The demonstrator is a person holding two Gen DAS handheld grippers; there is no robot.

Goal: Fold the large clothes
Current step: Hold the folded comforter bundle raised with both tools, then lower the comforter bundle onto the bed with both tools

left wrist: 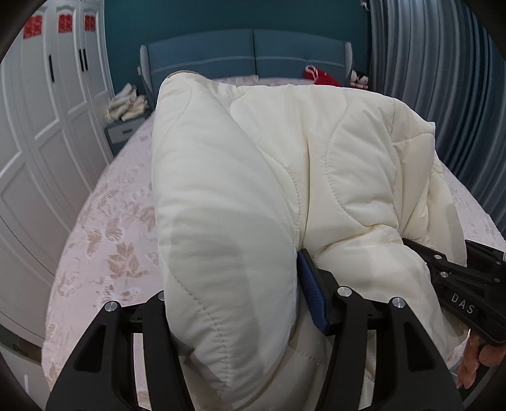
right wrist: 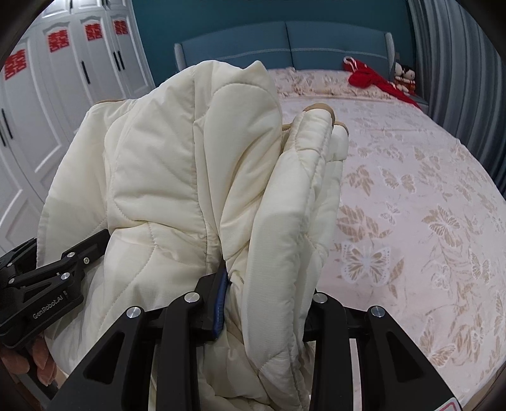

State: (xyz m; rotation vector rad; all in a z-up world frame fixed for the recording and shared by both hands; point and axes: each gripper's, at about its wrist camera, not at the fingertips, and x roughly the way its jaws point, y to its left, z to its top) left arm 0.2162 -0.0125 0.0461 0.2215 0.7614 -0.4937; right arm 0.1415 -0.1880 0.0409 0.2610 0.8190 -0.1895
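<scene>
Grippers, left (left wrist: 234, 303) and right (right wrist: 265, 297), each pinch a thick fold of cream quilted coat (left wrist: 284, 151), lifted clear of the bed (right wrist: 411, 205), probably to lay it flat.

- Coat (left wrist: 268, 164): cream, with curved quilted stitching.
- Cuff trim (right wrist: 319, 107): tan.
- Bedspread (right wrist: 411, 196): pale pink, with beige leaves and butterflies.
- Headboard (left wrist: 253, 53): blue, with a white dotted stitch line.
- Wall (left wrist: 221, 15): dark teal.
- Wardrobe (right wrist: 63, 95): white, with black handles and red paper cut-outs.
- Curtain (left wrist: 442, 79): grey-blue, in vertical pleats.
- Cloth (right wrist: 370, 77) by the headboard: red.
- Grippers (left wrist: 231, 309): black, with blue pads (left wrist: 311, 291).
</scene>
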